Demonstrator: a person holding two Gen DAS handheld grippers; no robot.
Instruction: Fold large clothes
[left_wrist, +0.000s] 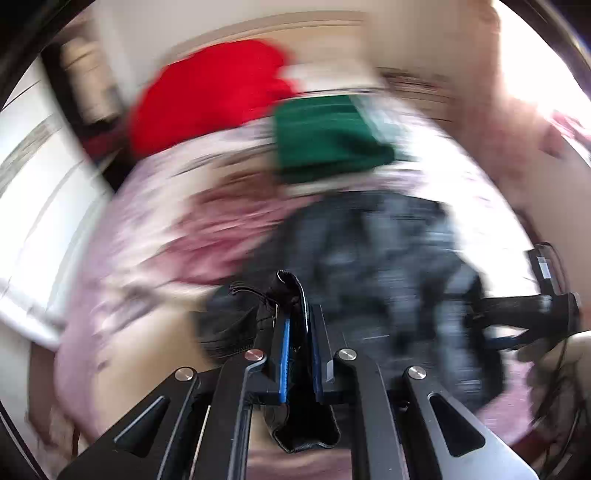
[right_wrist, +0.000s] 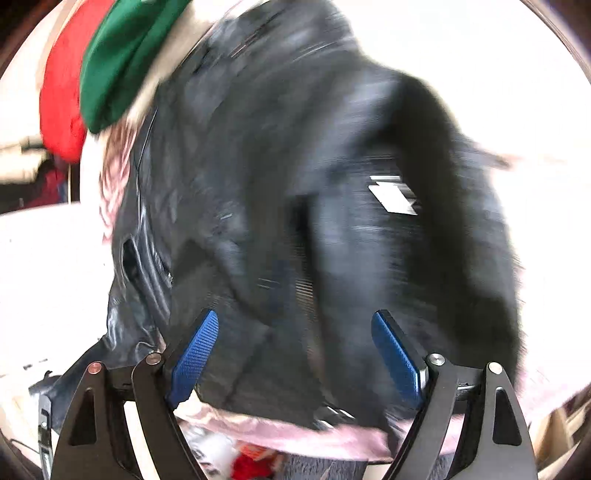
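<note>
The black jacket (right_wrist: 295, 184) is the biggest thing before me, a dark, shiny, leather-looking garment spread over the pink patterned bedcover (left_wrist: 122, 236), filling the middle and right of the bed from near to far; both views are smeared by motion, so its seams and zip are hard to read. My left gripper (left_wrist: 299, 325) has its jaws pinched tight on a black edge of that jacket, a fold with a small cord end poking out beside the blue pads. My right gripper (right_wrist: 295, 347) hangs just above the near part of the jacket with its jaws spread wide and nothing between them. To do this fold well, I judge I should keep the left pinch firm, bring the right down onto a matching edge or corner, then carry both across evenly so the heavy, slippery material lands flat rather than bunching. A white label (right_wrist: 393, 195) shows on the inner side, right of centre. At the far side, a folded green garment (left_wrist: 325, 136) lies just beyond the jacket, with a red garment (left_wrist: 207, 92) to its left; both sit close enough to be swept if I swing the jacket far.
</note>
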